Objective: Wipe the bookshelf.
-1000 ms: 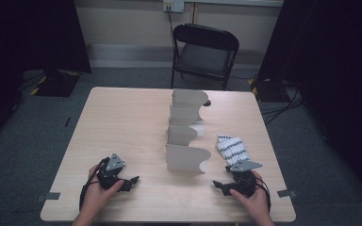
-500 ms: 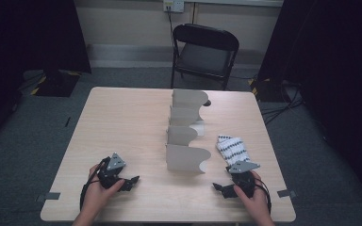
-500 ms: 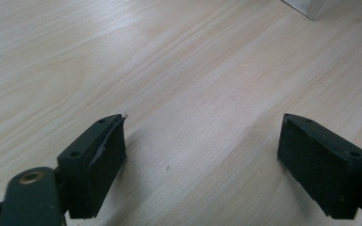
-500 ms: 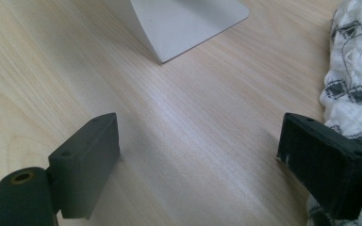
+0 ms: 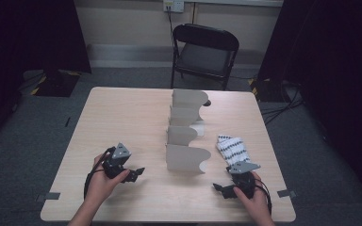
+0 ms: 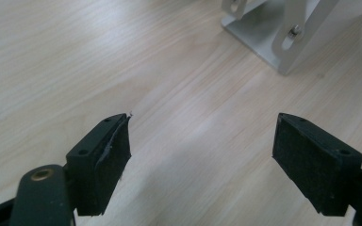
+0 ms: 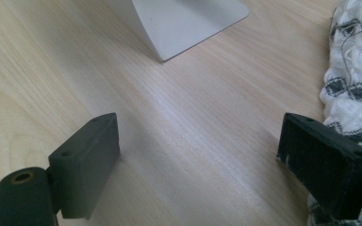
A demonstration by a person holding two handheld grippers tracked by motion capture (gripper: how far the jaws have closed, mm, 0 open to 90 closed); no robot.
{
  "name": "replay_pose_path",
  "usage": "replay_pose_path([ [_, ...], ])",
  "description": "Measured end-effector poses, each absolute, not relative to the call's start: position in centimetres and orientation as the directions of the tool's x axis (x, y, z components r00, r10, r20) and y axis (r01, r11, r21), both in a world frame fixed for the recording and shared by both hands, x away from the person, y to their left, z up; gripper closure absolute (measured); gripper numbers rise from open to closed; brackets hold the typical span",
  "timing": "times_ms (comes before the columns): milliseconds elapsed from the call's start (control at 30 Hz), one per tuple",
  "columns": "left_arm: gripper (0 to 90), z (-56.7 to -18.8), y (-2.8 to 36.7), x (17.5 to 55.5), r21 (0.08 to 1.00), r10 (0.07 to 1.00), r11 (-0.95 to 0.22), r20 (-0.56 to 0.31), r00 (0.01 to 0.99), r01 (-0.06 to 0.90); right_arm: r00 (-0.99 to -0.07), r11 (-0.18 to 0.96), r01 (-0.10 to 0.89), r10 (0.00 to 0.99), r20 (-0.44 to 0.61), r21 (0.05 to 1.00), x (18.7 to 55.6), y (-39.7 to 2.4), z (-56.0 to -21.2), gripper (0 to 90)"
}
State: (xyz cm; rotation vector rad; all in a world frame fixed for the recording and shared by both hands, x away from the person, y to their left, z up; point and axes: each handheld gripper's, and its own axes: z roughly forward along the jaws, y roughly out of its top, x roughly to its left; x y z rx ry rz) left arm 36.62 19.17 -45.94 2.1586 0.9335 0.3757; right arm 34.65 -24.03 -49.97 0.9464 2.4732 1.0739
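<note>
High view showed the patterned sock (image 5: 232,149) lying flat on the counter (image 5: 122,117), just beyond the right gripper (image 5: 222,189) and right of the white divider rack (image 5: 185,136). Both the right gripper and the left gripper (image 5: 136,173) stood open and empty; the left's jaws had just been narrowing slightly with nothing between them. In the right gripper view the sock (image 7: 353,80) sat beside one jaw, so a pinch could likely snag only loose knit and drag it, or nudge the rack. The counter was pale wood, in a dim room with a folding chair (image 5: 204,54) beyond.
</note>
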Motion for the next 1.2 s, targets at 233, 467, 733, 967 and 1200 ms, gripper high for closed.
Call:
replay_pose_path([
  [233, 19.7, -44.0, 17.9, 37.6, 0.744, 0.703, -0.450, -0.045, 0.710, 0.494, -0.746, 0.509, 0.455, 0.666, 0.001, 0.731, 34.6, -24.1, -50.0, 12.8],
  [467, 19.7, -41.9, 16.9, 38.9, 0.746, 0.696, -0.449, -0.053, 0.716, 0.492, -0.747, 0.509, 0.454, 0.665, 0.001, 0.731, 34.6, -24.1, -50.0, 12.8],
  [733, 19.2, -39.5, 16.2, 39.9, 0.760, 0.710, -0.412, -0.078, 0.700, 0.502, -0.745, 0.508, 0.455, 0.667, 0.001, 0.731, 34.6, -24.0, -50.0, 12.8],
  [967, 18.3, -37.9, 16.2, 40.4, 0.760, 0.703, -0.424, -0.067, 0.708, 0.493, -0.745, 0.508, 0.456, 0.667, 0.002, 0.731, 34.6, -24.0, -50.0, 12.8],
  [1200, 18.2, -36.9, 15.7, 41.3, 0.765, 0.713, -0.404, -0.081, 0.697, 0.502, -0.745, 0.507, 0.456, 0.667, 0.002, 0.731, 34.6, -24.0, -50.0, 12.8],
])
